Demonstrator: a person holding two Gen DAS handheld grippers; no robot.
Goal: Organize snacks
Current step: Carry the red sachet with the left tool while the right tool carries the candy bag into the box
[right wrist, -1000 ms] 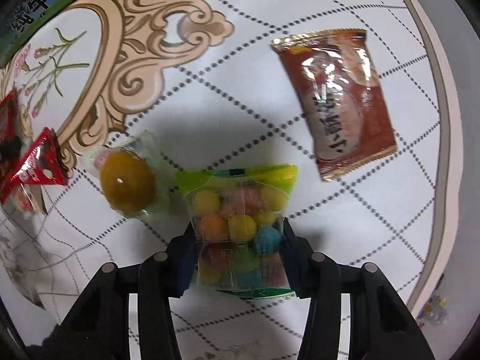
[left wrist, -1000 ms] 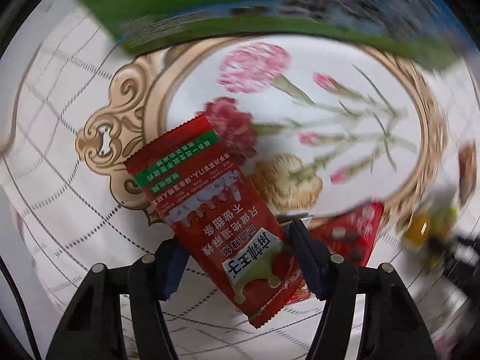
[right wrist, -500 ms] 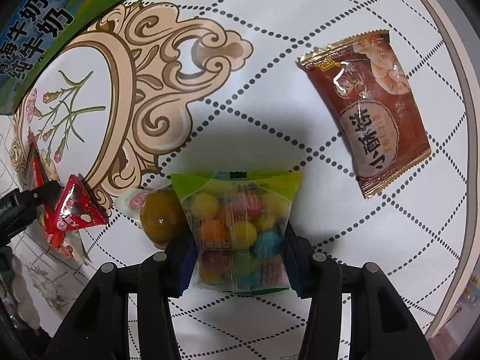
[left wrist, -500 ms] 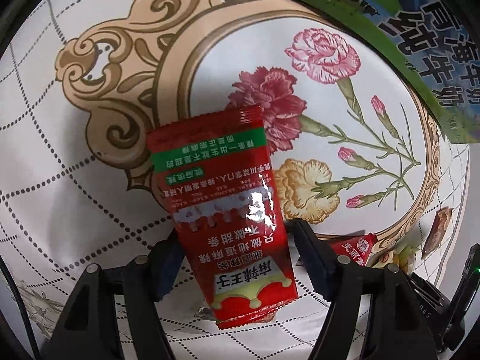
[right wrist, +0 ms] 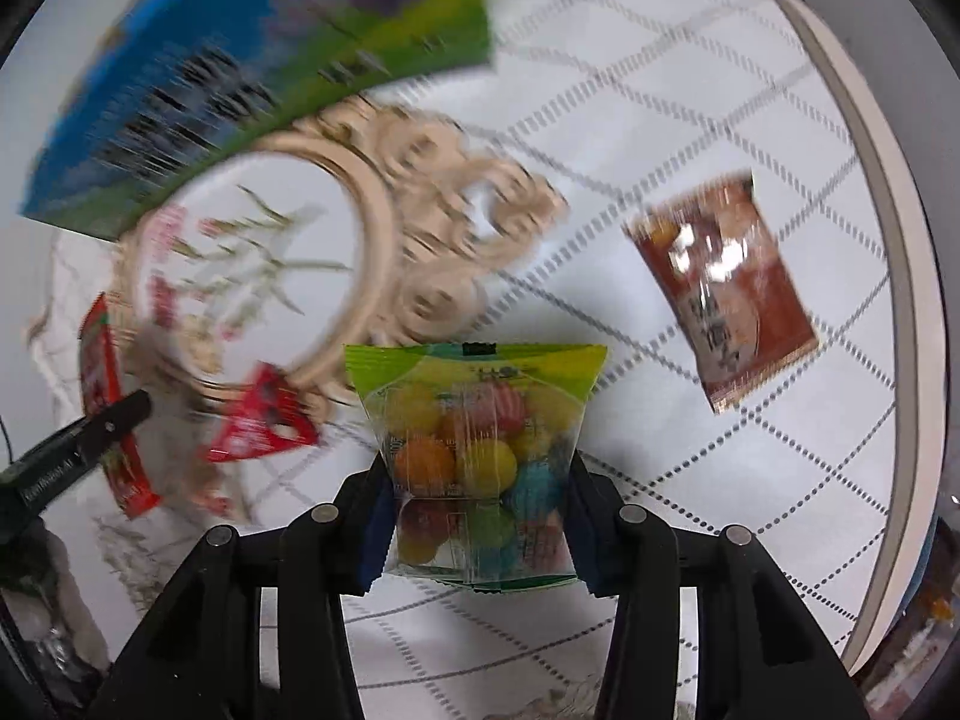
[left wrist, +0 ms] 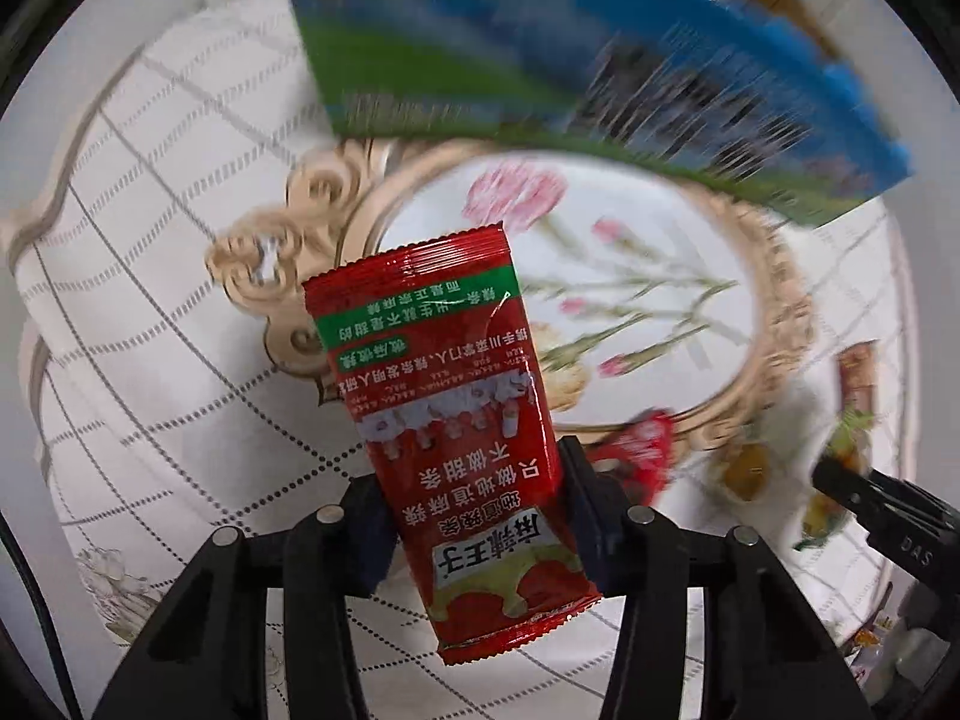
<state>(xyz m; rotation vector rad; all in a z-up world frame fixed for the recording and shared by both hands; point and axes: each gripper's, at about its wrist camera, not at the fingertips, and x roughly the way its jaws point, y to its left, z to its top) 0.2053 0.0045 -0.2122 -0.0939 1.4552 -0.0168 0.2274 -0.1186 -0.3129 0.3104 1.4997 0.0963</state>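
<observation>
My left gripper (left wrist: 474, 510) is shut on a long red snack packet (left wrist: 450, 414) and holds it above the patterned tablecloth. My right gripper (right wrist: 477, 516) is shut on a clear, green-topped bag of coloured candy balls (right wrist: 480, 456), also lifted. A blue and green milk carton box (left wrist: 600, 66) lies at the far side of the table; it also shows in the right wrist view (right wrist: 240, 84). The right gripper with its bag shows at the right edge of the left wrist view (left wrist: 870, 498). The left gripper with its red packet shows at the left of the right wrist view (right wrist: 90, 420).
A brown biscuit packet (right wrist: 726, 294) lies on the cloth at the right. A small red triangular packet (right wrist: 264, 420) and a yellow wrapped sweet (left wrist: 744, 468) lie near the gold oval flower print (left wrist: 600, 300). The table edge (right wrist: 900, 240) runs along the right.
Both grippers have risen and pulled back with their packets. The milk box has come more into view at the top. The yellow sweet is no longer seen in the right wrist view.
</observation>
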